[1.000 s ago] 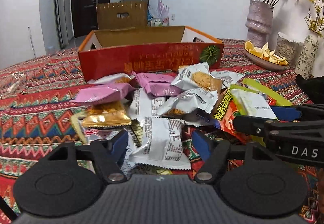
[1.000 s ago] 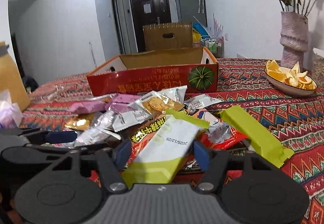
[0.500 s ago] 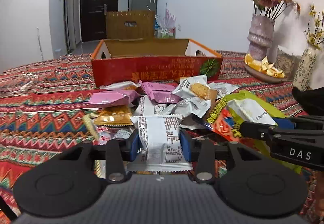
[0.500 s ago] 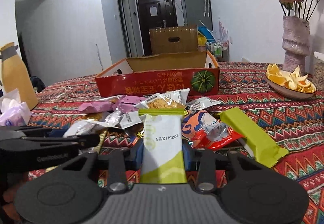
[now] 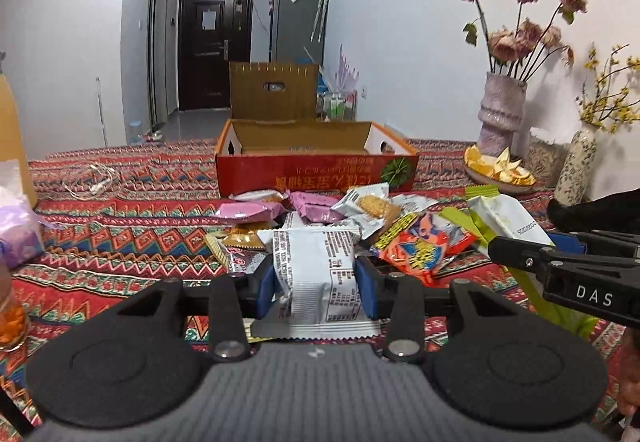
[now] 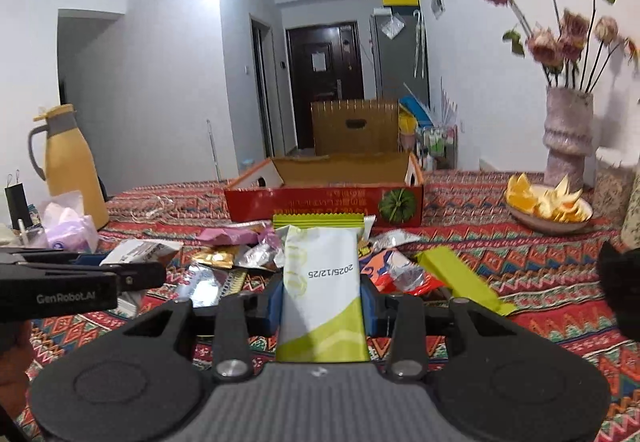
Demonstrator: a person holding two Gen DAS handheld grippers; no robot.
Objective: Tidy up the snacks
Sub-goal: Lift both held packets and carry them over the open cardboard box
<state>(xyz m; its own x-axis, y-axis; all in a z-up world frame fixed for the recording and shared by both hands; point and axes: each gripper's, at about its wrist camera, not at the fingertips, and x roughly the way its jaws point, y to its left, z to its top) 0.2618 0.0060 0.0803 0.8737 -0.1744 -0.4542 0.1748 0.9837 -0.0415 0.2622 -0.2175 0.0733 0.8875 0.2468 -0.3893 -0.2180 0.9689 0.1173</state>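
An open red cardboard box (image 5: 316, 178) sits on a table covered by a patterned red cloth (image 5: 120, 226); what can be seen of its inside is bare. Loose snack packets (image 5: 320, 208) lie piled in front of it. The left gripper (image 5: 316, 278) pinches a silver-white packet (image 5: 316, 274); the right gripper (image 6: 322, 302) pinches a white-and-green packet (image 6: 322, 282); both packets are held above the pile. A shallow dish (image 6: 548, 220) holds orange pieces beside a vase of dried flowers (image 6: 568, 134). Only the right wrist view shows a yellow jug (image 6: 68, 166) in full.

Yellow jug (image 6: 68, 162), flower vase (image 6: 568, 134), orange-peel dish (image 6: 548, 206)
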